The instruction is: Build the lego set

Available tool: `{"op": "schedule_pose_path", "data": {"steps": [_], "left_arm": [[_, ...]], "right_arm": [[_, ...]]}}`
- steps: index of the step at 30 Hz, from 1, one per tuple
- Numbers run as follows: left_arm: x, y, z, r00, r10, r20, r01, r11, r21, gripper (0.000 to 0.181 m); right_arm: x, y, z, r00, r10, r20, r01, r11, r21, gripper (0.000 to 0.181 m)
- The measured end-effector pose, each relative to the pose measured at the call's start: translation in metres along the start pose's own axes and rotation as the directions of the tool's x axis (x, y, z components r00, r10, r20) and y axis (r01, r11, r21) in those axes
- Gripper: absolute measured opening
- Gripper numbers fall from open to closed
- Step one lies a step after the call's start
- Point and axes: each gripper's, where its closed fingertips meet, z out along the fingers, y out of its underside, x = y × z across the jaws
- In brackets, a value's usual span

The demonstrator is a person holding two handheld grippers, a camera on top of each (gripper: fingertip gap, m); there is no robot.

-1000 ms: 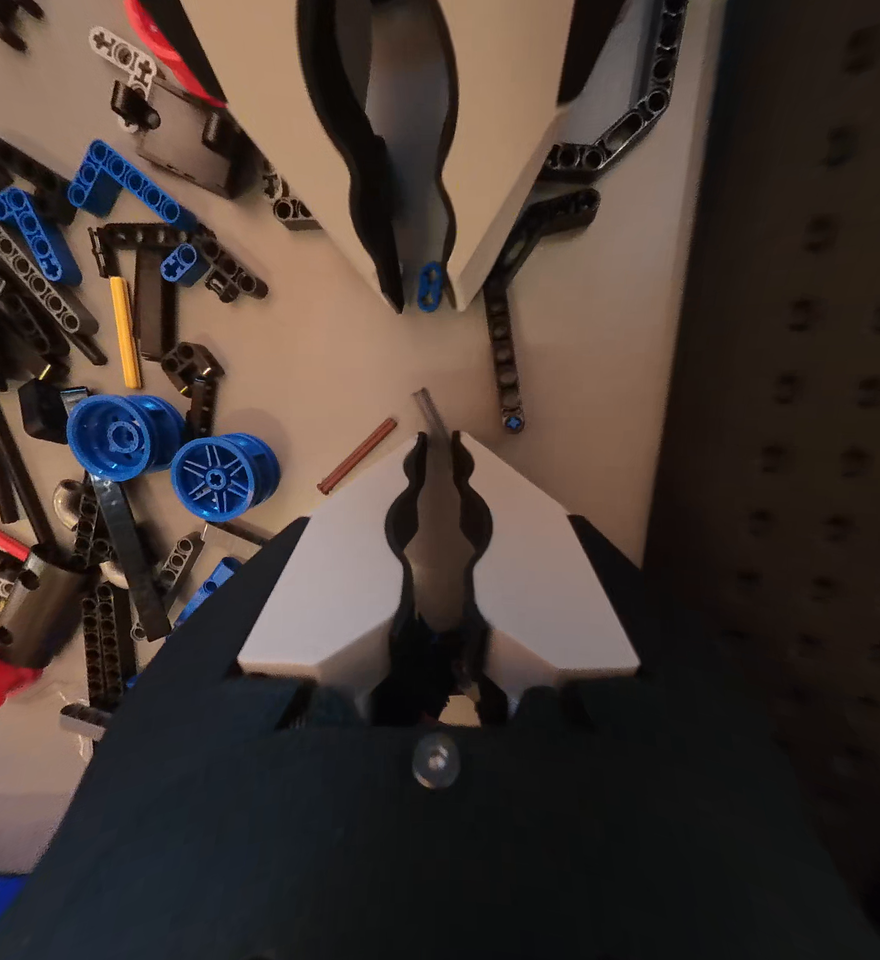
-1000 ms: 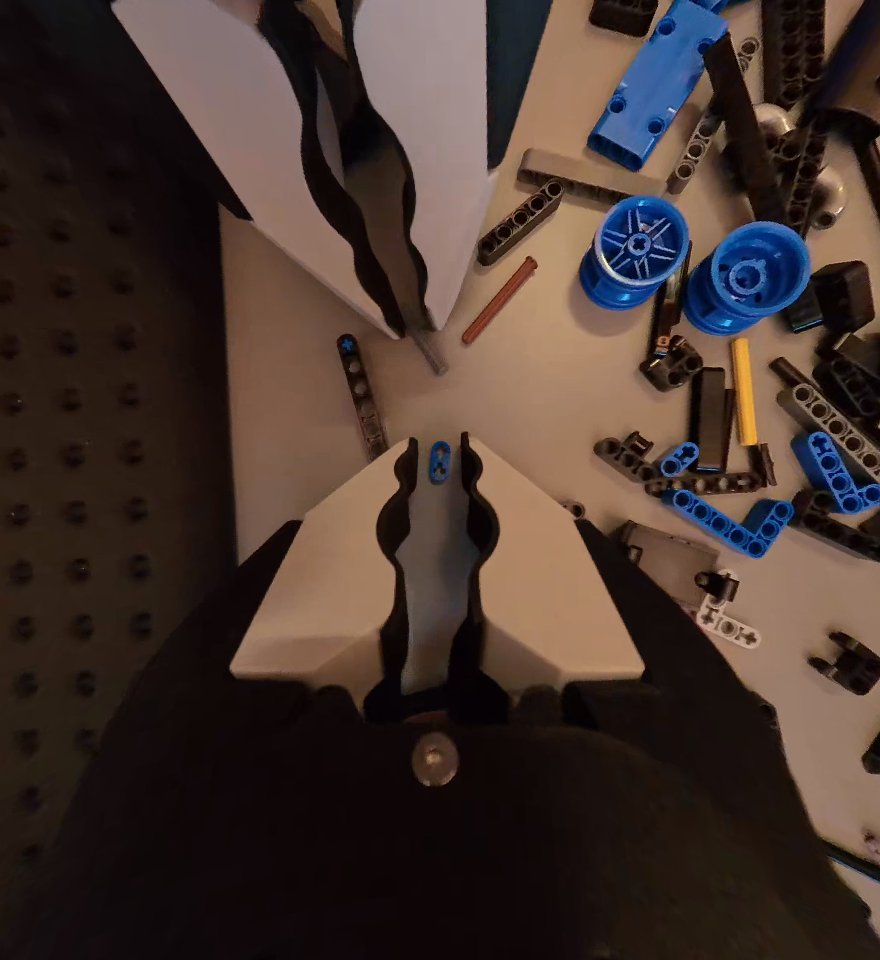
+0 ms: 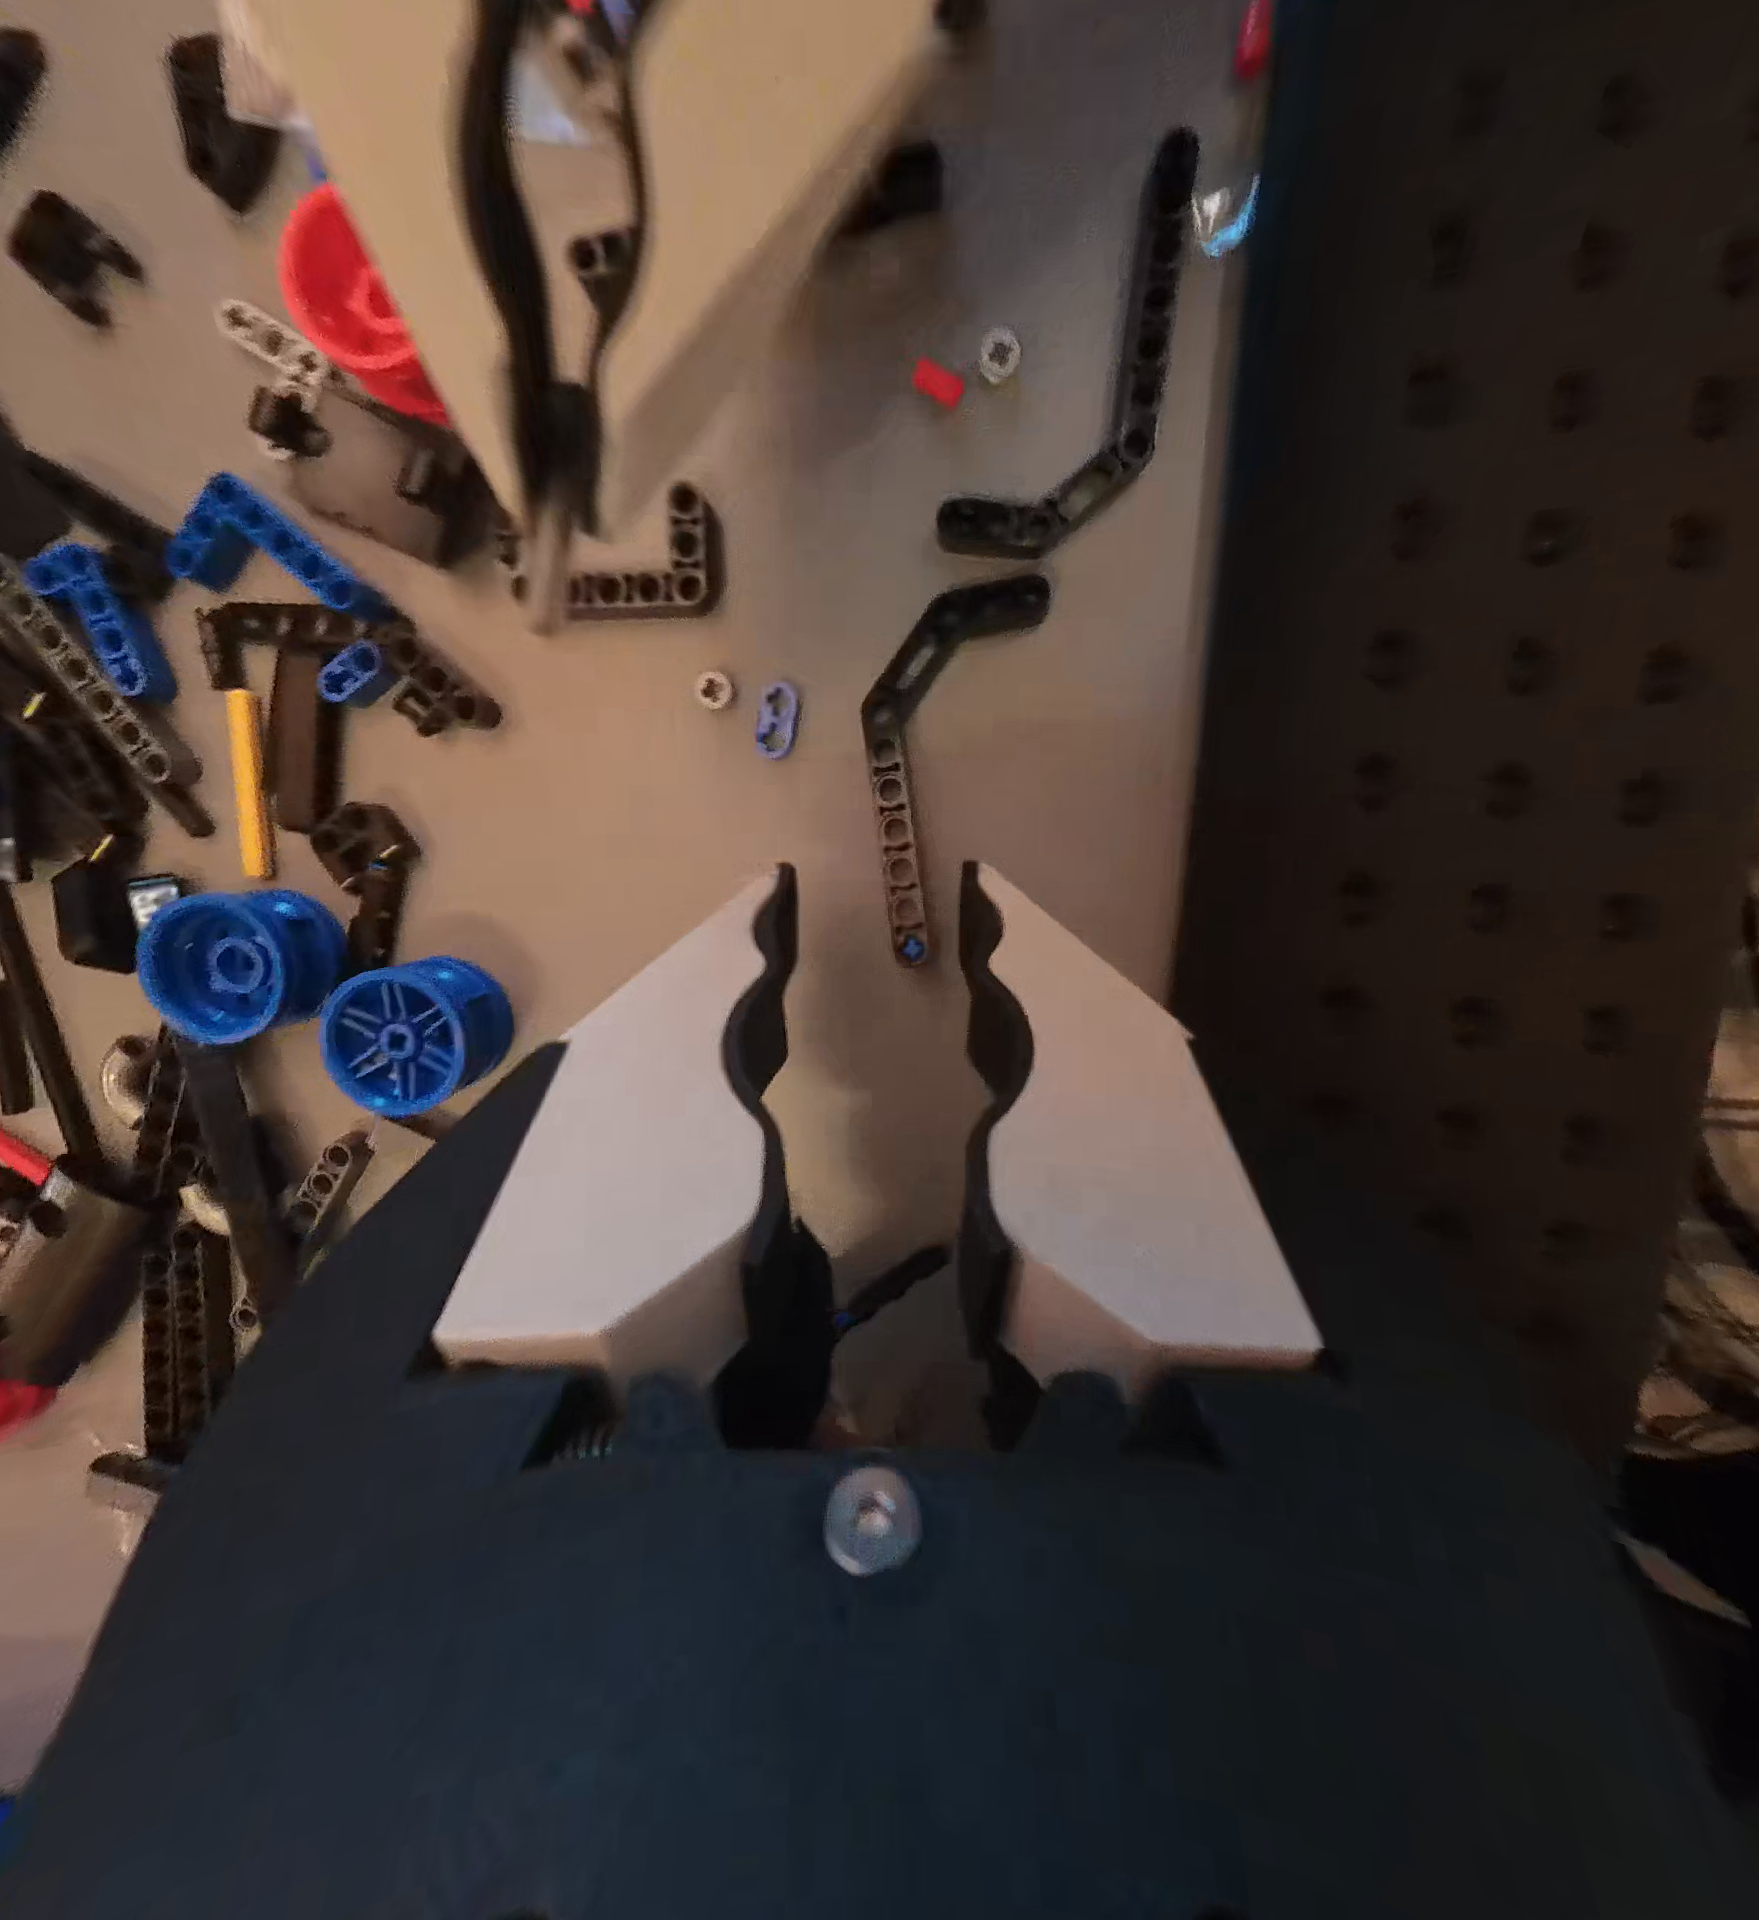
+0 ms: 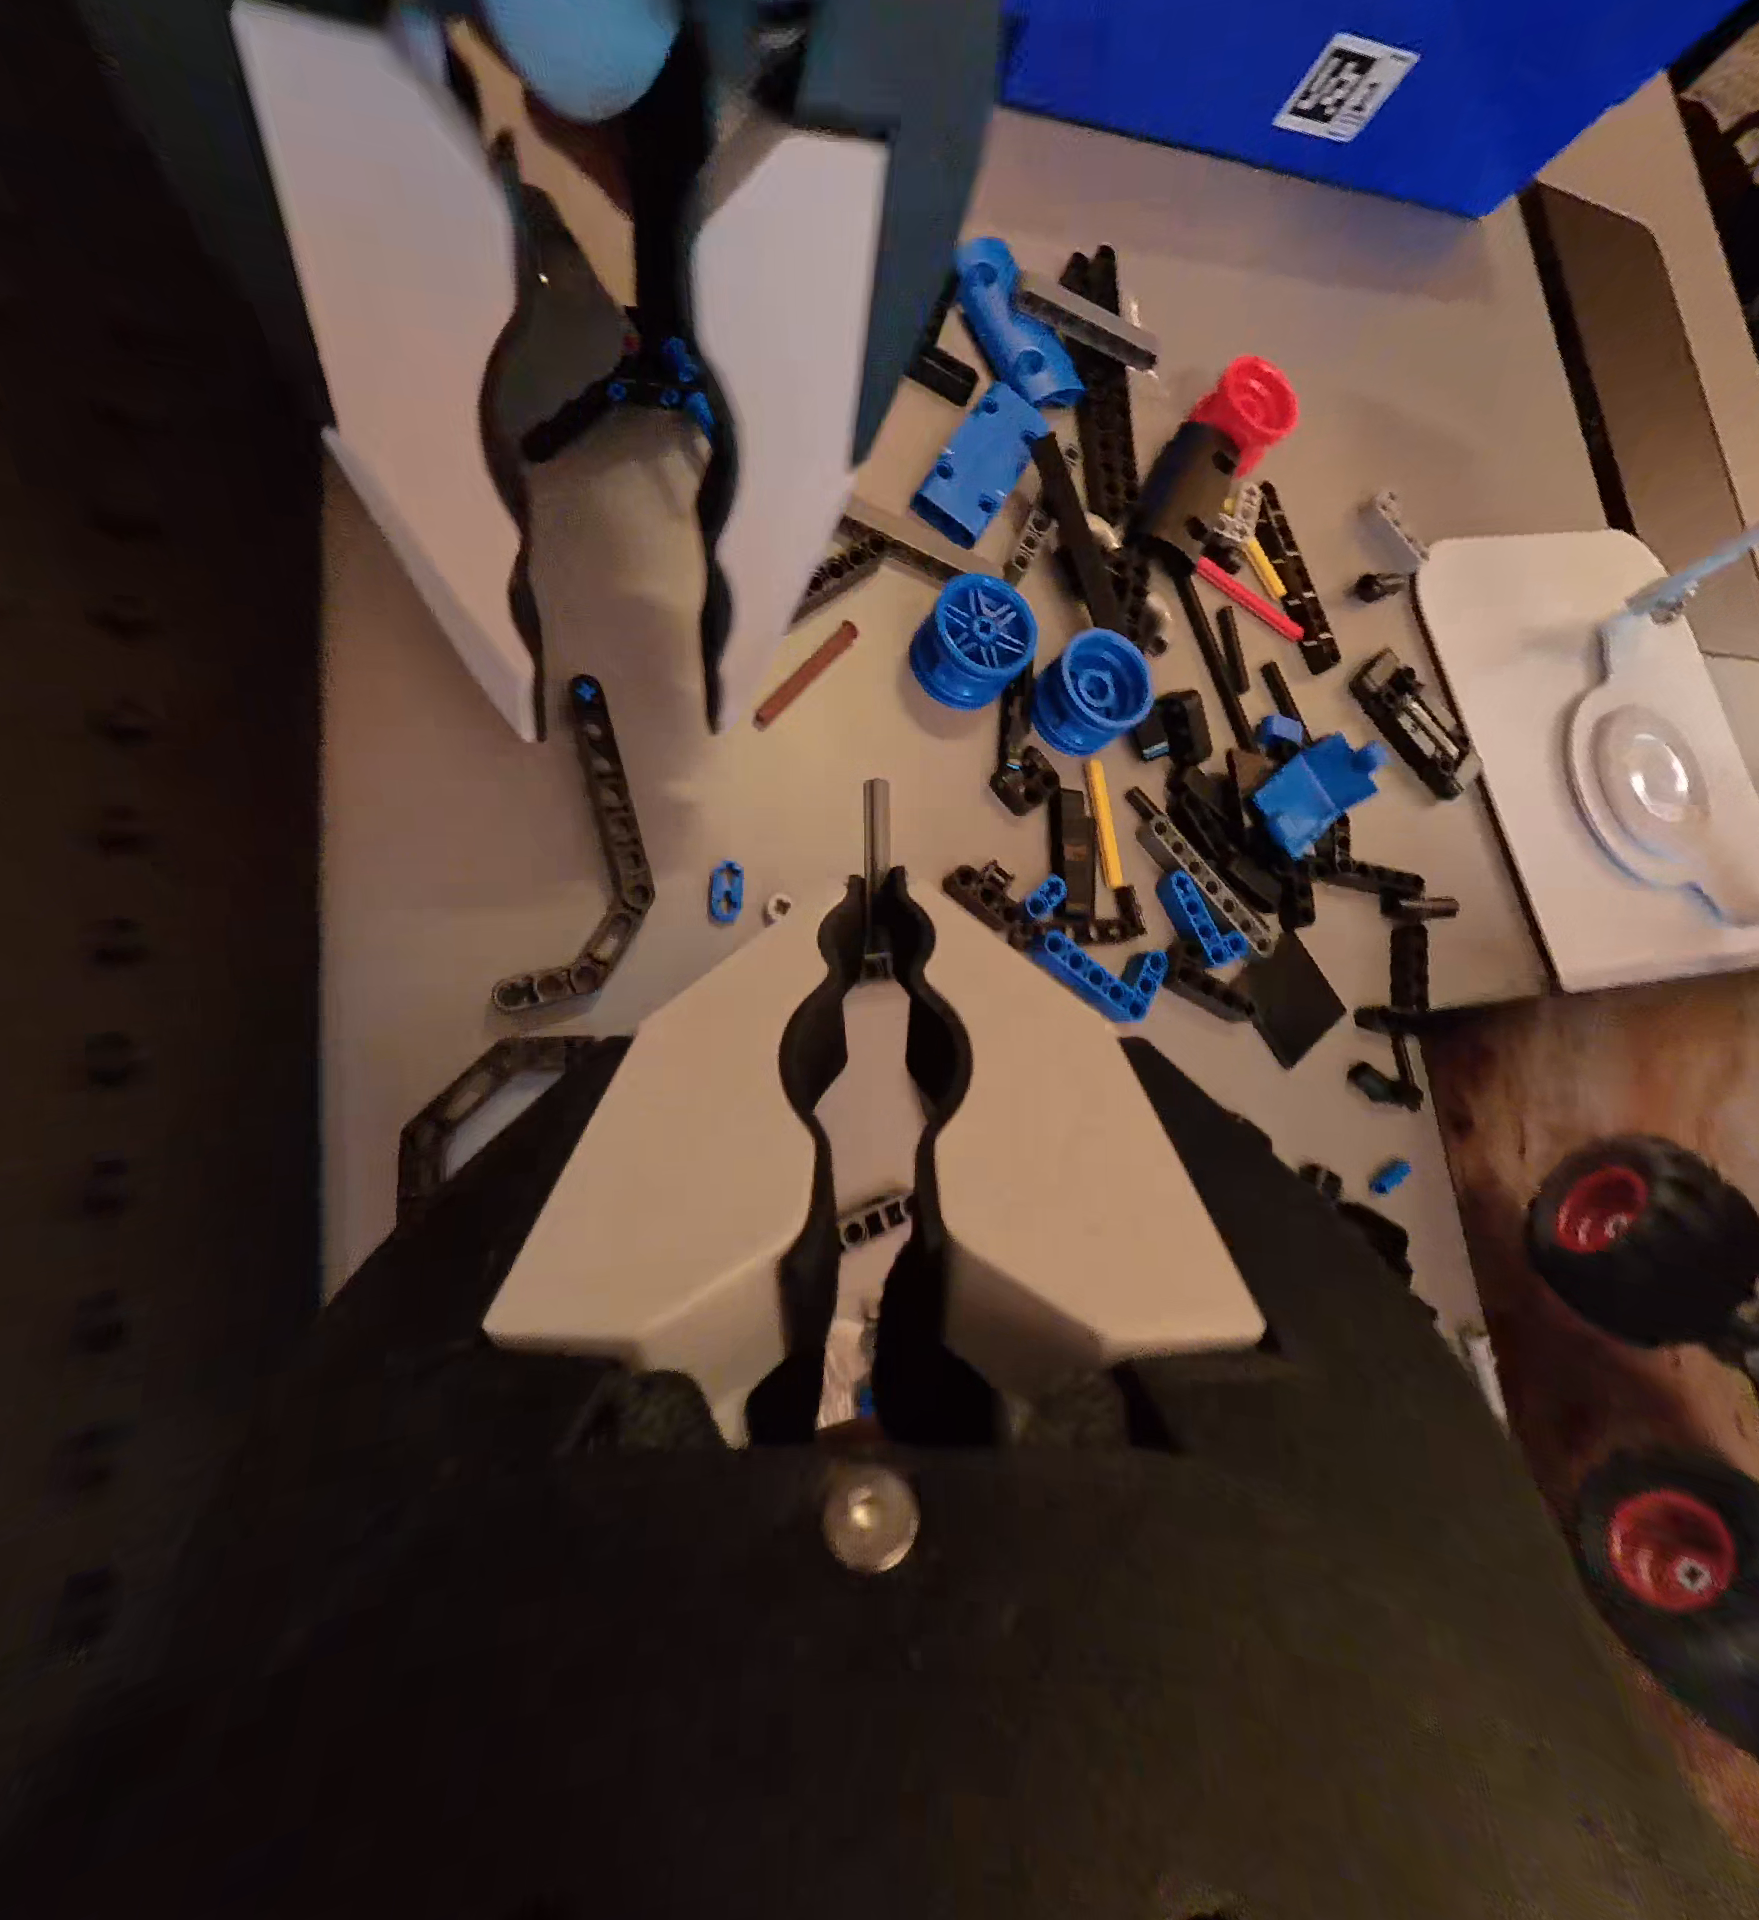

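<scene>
2 blue wheels [image 4: 1031, 660], yellow axle [image 4: 1101, 821], black beams [image 4: 613, 821].

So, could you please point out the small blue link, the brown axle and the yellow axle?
small blue link [image 4: 725, 891]: right wrist view, middle of its body.
brown axle [image 4: 805, 675]: right wrist view, mid-shaft.
yellow axle [image 3: 250, 784]: left wrist view, mid-shaft.

A beige table [image 4: 459, 862] is strewn with loose lego pieces. Two blue wheels [image 4: 1031, 655] lie near centre, a small blue link [image 4: 725, 891] beside a black angled beam [image 4: 615, 831]. A blue box [image 4: 1270, 94] sits at the far edge.
</scene>
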Motion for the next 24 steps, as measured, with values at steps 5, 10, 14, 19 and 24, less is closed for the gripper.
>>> {"op": "schedule_pose_path", "data": {"steps": [5, 10, 14, 19, 24], "left_arm": [[0.0, 0.013, 0.014, 0.996, 0.066, 0.055, -0.059, 0.99, -0.132, 0.006], [-0.008, 0.012, 0.004, 0.994, 0.041, 0.099, -0.033, 0.996, -0.081, 0.005], [-0.019, -0.019, -0.036, 0.99, -0.049, 0.134, 0.016, 0.972, 0.236, 0.005], [-0.029, -0.056, -0.107, 0.97, -0.24, 0.024, 0.153, 0.691, 0.706, 0.005], [-0.022, -0.072, -0.138, 0.936, -0.267, -0.231, 0.321, 0.369, 0.872, 0.005]], "right_arm": [[0.003, 0.006, -0.01, 0.999, 0.028, -0.027, -0.027, 0.999, 0.019, 0.002], [0.006, 0.006, -0.02, 0.997, 0.057, -0.045, -0.054, 0.997, 0.059, 0.002], [0.015, -0.004, -0.043, 0.989, 0.134, -0.056, -0.123, 0.979, 0.164, 0.001], [0.015, -0.027, -0.067, 0.979, 0.204, -0.024, -0.187, 0.932, 0.311, 0.002], [0.002, -0.067, -0.07, 0.99, 0.114, -0.079, -0.079, 0.934, 0.349, 0.002]]}}
